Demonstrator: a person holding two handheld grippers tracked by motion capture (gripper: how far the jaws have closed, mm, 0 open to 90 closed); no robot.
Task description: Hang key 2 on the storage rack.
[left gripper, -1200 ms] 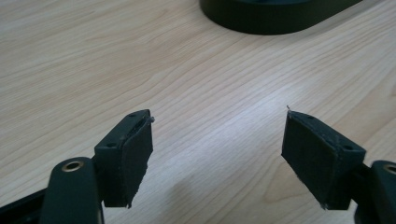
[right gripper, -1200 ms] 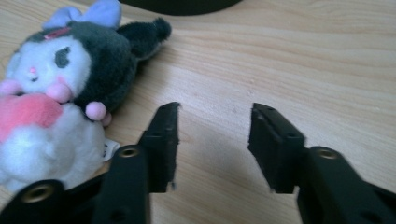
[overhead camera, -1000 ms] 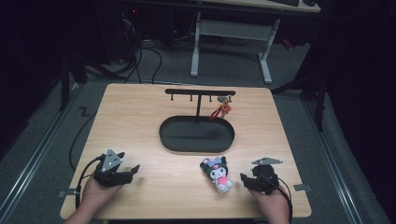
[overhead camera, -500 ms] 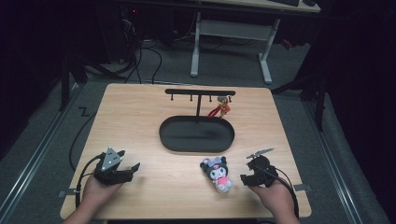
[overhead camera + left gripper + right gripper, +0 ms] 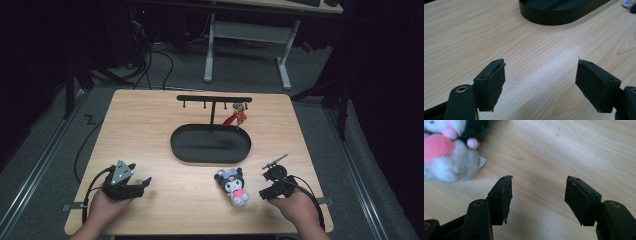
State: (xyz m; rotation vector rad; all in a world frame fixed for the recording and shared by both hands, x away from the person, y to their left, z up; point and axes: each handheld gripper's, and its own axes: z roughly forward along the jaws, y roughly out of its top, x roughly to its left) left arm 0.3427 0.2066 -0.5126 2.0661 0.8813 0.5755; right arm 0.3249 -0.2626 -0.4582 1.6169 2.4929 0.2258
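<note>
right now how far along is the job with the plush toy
Barely begun. One small red charm already hangs on the black rack above the oval tray. The right gripper sits beside the plush toy, jaws just opening, nothing between them. The toy lies on the table, not picked up. The left gripper rests open and holds nothing. Grasping and moving the toy looks left.

High view: fixed above the near edge of the counter (image 5: 150,130), facing forward and down, far enough back to take in the whole top and the dark floor beyond. Left claw view: low and close over the wood, aimed toward the black oval tray (image 5: 559,12), shared with the high view. Right claw view: tilted steeply down, very near, catching the plush toy (image 5: 446,152) shared likewise.
</note>
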